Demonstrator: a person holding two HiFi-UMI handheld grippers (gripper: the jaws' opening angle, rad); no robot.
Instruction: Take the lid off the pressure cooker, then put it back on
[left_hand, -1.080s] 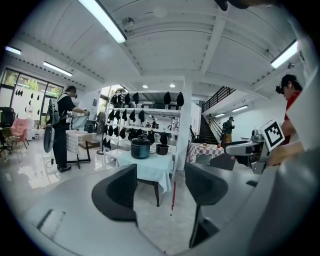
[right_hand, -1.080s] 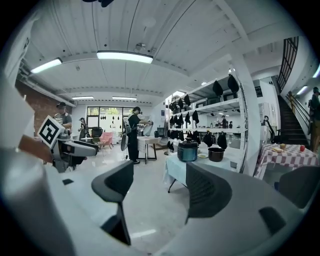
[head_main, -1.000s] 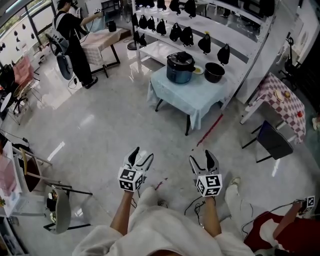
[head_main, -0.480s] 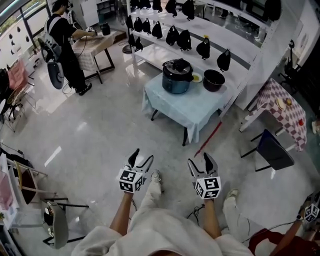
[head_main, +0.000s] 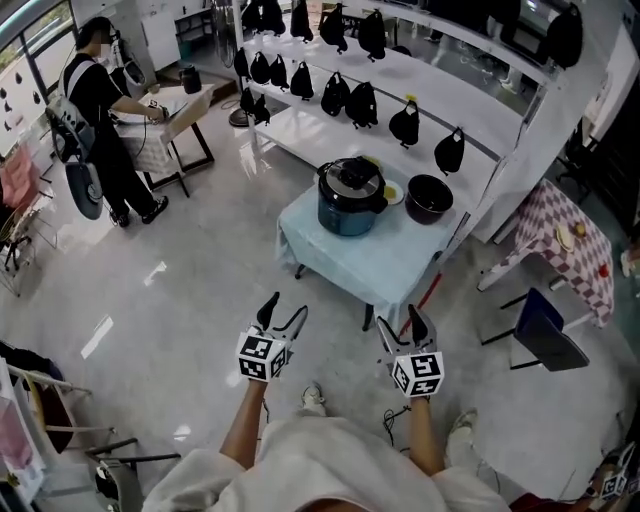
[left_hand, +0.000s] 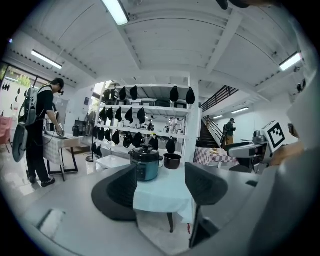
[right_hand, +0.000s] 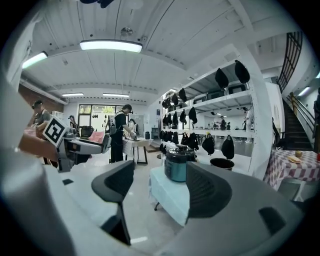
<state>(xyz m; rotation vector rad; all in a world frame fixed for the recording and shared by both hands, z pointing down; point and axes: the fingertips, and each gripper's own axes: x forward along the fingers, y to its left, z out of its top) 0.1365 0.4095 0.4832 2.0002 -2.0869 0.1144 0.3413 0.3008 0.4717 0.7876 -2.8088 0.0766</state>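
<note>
**Grippers released, cooker shut on the table ahead**

We hold the left gripper (head_main: 285, 308) at about 11 o'clock from our body and the right gripper (head_main: 402, 318) at about 1 o'clock. They are level with each other and apart, above the grey floor (head_main: 200, 290). Each gripper view shows its jaws spread wide with nothing between them; only the table further off shows through the gap. Neither gripper touches anything.

Further out at 12 o'clock stands a small table (head_main: 375, 265) under a pale blue cloth, apart from both grippers. The pressure cooker (head_main: 347, 205), blue-bodied, sits upright toward the far left part of that table. Its black lid (head_main: 352, 176) is on top. At the cooker's 3 o'clock an open-mouthed black pot (head_main: 429, 198) rests near it. A small yellow dish (head_main: 393, 192) lies between the two.

Beyond the table, from 11 to 1 o'clock, white shelves (head_main: 320, 135) carry rows of black bags (head_main: 404, 122). At 2 o'clock we see a checkered table (head_main: 560, 225), with a dark chair (head_main: 545, 330) nearer to us. Far off at 10 o'clock a person (head_main: 100, 110) in black stands at a side table (head_main: 185, 105).
</note>
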